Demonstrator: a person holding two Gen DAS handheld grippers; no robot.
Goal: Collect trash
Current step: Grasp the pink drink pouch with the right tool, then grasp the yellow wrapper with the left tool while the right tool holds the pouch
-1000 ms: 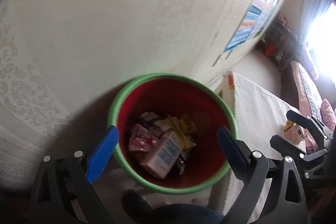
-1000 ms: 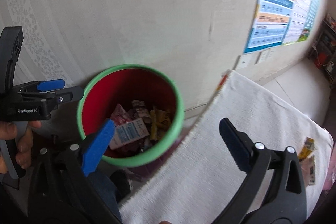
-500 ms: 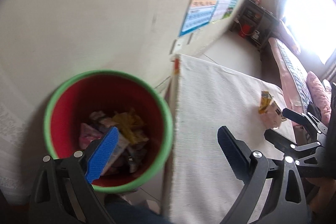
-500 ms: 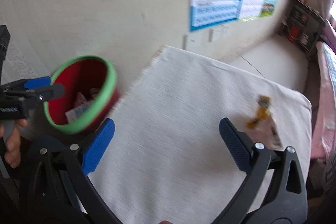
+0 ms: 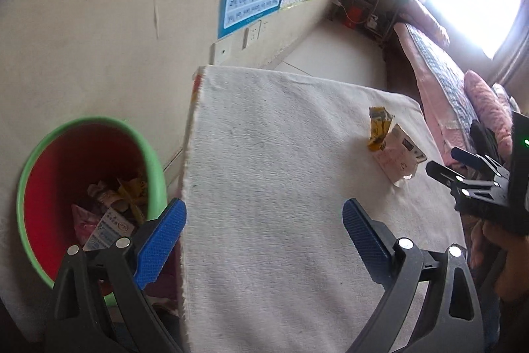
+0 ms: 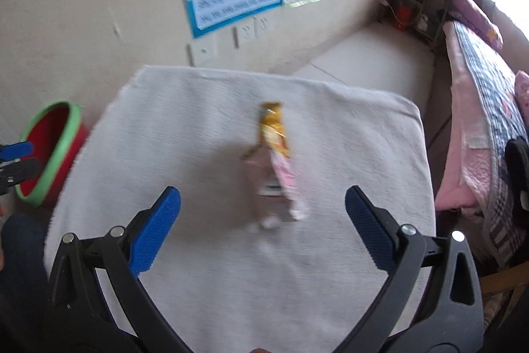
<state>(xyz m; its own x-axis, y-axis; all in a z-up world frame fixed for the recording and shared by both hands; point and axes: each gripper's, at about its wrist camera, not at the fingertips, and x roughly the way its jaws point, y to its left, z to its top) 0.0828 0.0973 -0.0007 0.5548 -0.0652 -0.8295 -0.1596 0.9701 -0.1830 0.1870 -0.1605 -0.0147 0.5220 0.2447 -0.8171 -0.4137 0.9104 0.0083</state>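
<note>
Both views swung from bin (image 5: 89,187) to cloth (image 6: 205,270) | crinkled yellow wrapper (image 6: 272,128) | both tongs (image 5: 261,237) (image 6: 263,220) spread, empty

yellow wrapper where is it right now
The yellow wrapper lies on the white cloth-covered table, toward its far right, touching a small carton; the right gripper points straight at it.

two wrappers (image 6: 271,128), one bin (image 5: 91,134)

black curved gripper (image 6: 263,214) arms, ribbed blue pads (image 6: 155,230) (silver screws).
</note>
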